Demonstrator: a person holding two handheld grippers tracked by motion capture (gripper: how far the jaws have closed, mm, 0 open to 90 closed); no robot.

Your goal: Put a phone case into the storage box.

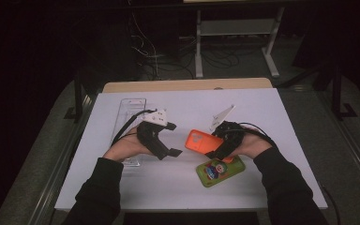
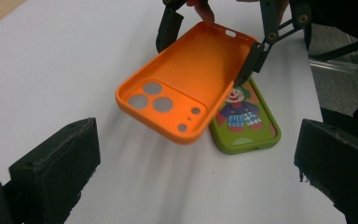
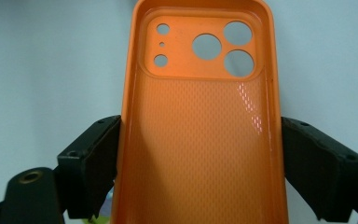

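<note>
The orange phone case (image 3: 200, 130) is held across its width by the right claw (image 1: 214, 152), one jaw pressed on each long side wall, hollow side up and clear of the table (image 1: 272, 122). Its camera-cutout end juts out ahead of the jaws, toward the left claw (image 1: 172, 139), whose jaws stand wide with nothing between them.

The case is judged light and thin-walled, of a flexible rubbery plastic; its textured inner face and matt rim should give the pads fair friction. A squeeze across the open shell is likely to bow the side walls inward, so only gentle pressure is called for. The corners and the thicker camera surround are judged the stiffest parts, and a second hold would best be taken there, on the free end in front of the left claw.

Just beneath the right claw, a green phone case (image 2: 249, 119) with a clown picture lies flat on the table.
</note>
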